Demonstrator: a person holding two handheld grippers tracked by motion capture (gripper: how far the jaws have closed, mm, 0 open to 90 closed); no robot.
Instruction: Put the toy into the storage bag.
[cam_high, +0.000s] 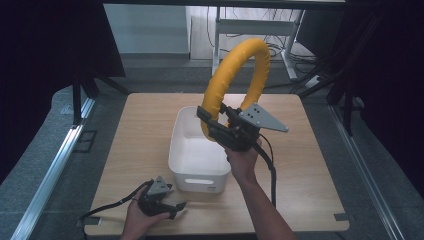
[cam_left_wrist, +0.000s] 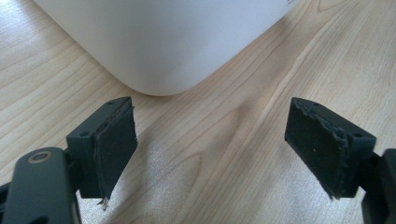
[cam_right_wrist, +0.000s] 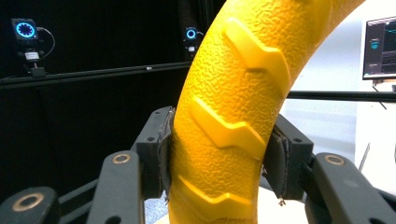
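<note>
You've got the yellow ring (cam_high: 239, 75) up in the air over the far end of the white bin (cam_high: 186, 165), gripped low on its arc so most of the hoop stands above your right gripper (cam_high: 216, 122), prob. so it clears the rim and you can steer it w/ one hand. In the right gripper view the ring (cam_right_wrist: 229, 116) is a fat tube w/ a pebbled skin and raised chevron ridges, bright yellow all over; both pads press into it from either side, so the jaws are clamped on it. The bin sits mid-table (cam_high: 310, 165) w/ a handle slot facing you, looks empty inside. Your left gripper (cam_high: 172, 206) rests low at the near edge, just beside the bin's near corner (cam_left_wrist: 163, 42), jaws wide apart w/ nothing between them, likely parked out of the way or ready to steady the bin.
</note>
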